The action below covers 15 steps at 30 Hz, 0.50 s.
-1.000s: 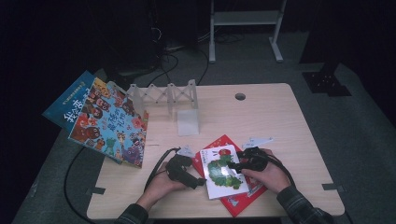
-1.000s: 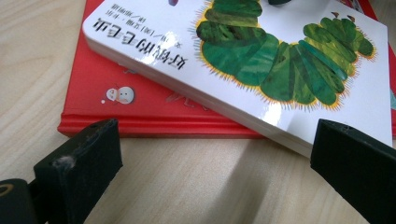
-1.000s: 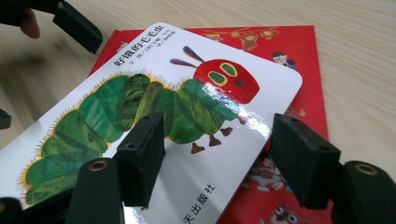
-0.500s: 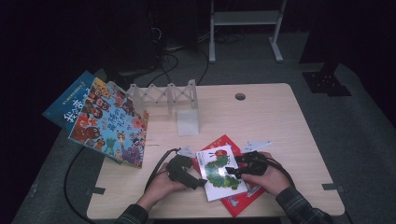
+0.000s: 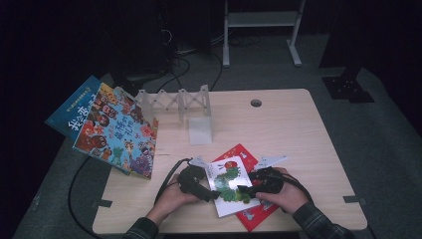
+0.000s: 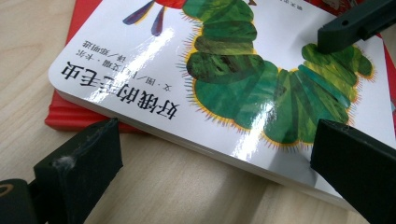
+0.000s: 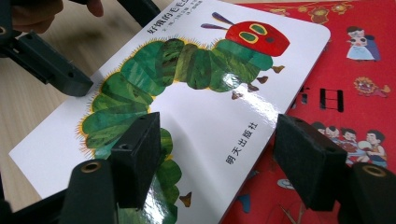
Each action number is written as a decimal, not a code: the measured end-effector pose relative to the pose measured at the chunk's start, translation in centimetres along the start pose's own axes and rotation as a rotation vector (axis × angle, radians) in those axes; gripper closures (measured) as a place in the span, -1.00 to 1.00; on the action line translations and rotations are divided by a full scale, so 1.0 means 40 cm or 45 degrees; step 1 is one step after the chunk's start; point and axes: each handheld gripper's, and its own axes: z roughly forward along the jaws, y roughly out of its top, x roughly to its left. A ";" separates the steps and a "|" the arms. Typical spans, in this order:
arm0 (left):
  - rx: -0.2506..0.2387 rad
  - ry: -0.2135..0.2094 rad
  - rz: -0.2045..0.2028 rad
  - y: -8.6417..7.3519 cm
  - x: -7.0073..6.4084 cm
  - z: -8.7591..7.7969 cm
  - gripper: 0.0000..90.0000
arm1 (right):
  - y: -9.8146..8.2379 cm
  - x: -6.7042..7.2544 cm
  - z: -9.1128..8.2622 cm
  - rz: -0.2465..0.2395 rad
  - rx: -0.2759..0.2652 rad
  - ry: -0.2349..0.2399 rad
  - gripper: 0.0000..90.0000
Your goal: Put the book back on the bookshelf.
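Near the desk's (image 5: 298,129) front edge, about midway along it, lies the caterpillar book (image 5: 230,185), a white board book with a green caterpillar and a red head on its cover, resting askew on top of a red book (image 5: 259,215) that shows past it on the far and right sides. From the high view, the left gripper (image 5: 211,193) meets the white book from its left edge and the right gripper (image 5: 242,189) comes in from its right, each held in a hand (image 5: 171,199) that enters from the front edge. In the left gripper view one jaw sits on the bare wood beside the book's rounded corner and the other sits over the glossy cover, so the jaws stand apart with the book's edge between them and no pad pressing on it. In the right gripper view the jaws are spread wide and have just been opening a little; one hangs over the caterpillar's tail end, the other over the red book, with the white book's edge between them and not pinched. Off at the left edge, two large picture books (image 5: 117,130) lean against each other and overhang the desk, and a clear rack (image 5: 174,102) stands near the far edge, well apart from the grippers.
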 end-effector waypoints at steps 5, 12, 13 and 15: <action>0.008 0.006 -0.015 0.005 0.003 -0.003 -0.98 | 0.002 0.005 0.003 0.008 0.002 -0.003 -0.32; 0.005 0.037 -0.045 0.017 0.019 -0.004 -0.98 | 0.005 0.018 0.011 -0.007 0.004 0.007 -0.35; 0.003 0.043 -0.049 0.018 0.023 -0.004 -0.98 | 0.006 0.021 0.013 -0.009 0.006 0.010 -0.35; -0.003 0.057 -0.040 0.020 0.030 -0.006 -0.98 | 0.007 0.025 0.015 -0.014 0.010 0.021 -0.34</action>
